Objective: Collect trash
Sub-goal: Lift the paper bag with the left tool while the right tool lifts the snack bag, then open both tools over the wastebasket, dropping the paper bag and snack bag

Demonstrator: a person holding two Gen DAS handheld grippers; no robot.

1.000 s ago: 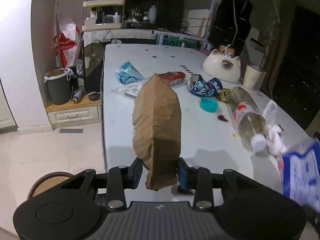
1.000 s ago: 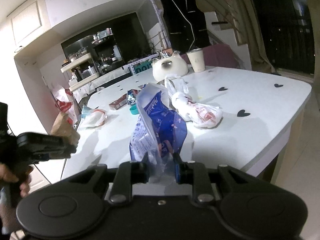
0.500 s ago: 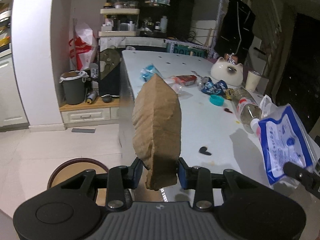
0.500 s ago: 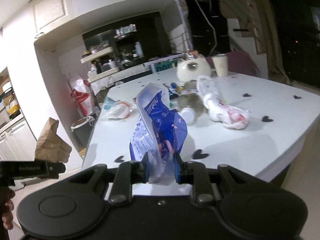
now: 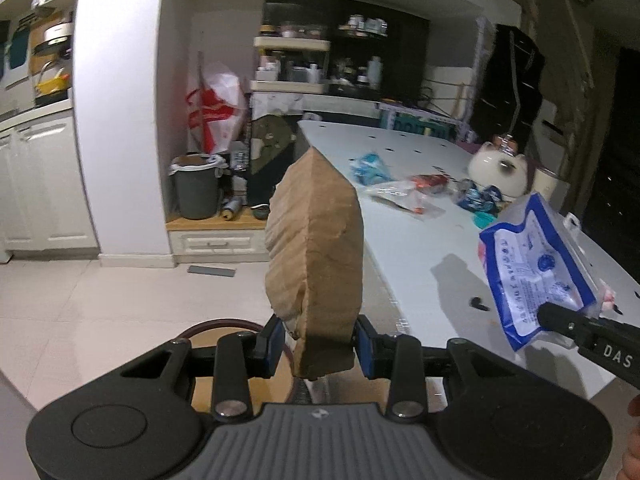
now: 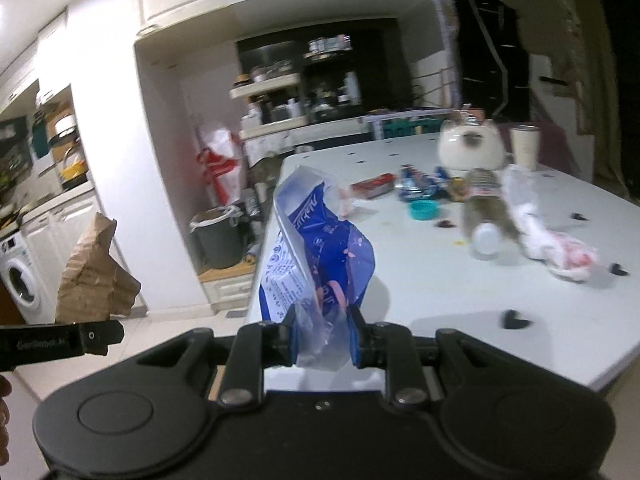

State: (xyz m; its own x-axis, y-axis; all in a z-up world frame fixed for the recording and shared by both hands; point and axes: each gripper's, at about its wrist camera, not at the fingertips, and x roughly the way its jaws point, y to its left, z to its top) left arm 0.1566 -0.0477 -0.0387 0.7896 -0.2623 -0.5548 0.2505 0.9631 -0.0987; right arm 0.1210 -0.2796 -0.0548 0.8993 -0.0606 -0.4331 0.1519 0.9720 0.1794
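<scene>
Jaws of the left gripper (image 5: 316,350) were clamped narrowly on a crumpled paper bag (image 5: 316,248), held upright off the tabletop's (image 5: 416,252) edge, above the floor. The right gripper (image 6: 322,340) pinched a blue plastic pouch (image 6: 316,248) near the tabletop's corner, where a bottle (image 6: 486,216) and wrappers lay.

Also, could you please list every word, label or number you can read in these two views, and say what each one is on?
"DAS": white letters on the right gripper arm, cut off at the frame edge.
Left gripper arm: small lettering, too blurred to read.
Blue and white plastic bag: dense print and round seals, too small to read.
Brown paper bag: no text.
Table wrappers: unreadable.
</scene>
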